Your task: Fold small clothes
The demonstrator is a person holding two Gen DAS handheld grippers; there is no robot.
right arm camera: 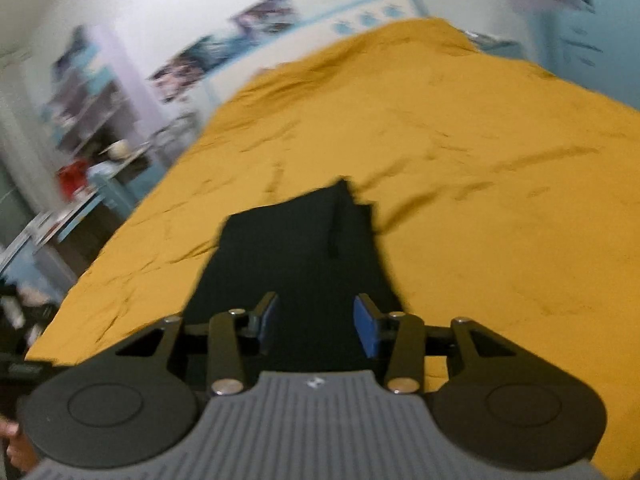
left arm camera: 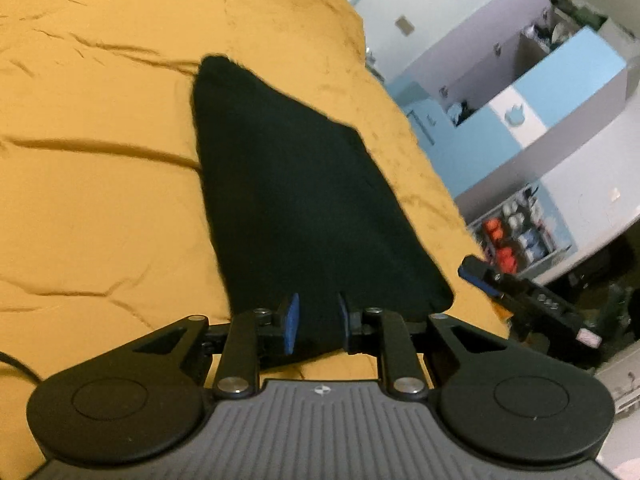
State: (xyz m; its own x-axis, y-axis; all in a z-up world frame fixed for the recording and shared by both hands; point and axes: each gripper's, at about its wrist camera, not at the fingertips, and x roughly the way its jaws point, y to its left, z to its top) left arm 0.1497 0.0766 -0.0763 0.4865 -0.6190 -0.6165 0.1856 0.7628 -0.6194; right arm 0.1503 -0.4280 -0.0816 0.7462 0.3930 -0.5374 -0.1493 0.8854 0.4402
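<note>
- Left hand-held gripper (left arm camera: 318, 322): jaws narrow, near hem of the black garment (left arm camera: 288, 192) between its pads; whether they pinch it I cannot tell.
- Right hand-held gripper (right arm camera: 316, 324): jaws apart over the cloth.
- Judged mid-fold; next needs both near corners gripped.
- Garment lies flat, dark, tapering away on the yellow bed (left arm camera: 100, 184).

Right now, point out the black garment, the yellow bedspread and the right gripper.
black garment (left arm camera: 288, 184): left wrist view, middle of the cloth.
yellow bedspread (left arm camera: 100, 208): left wrist view, bare wrinkled area.
right gripper (right arm camera: 316, 322): right wrist view, midway between fingertips.
</note>
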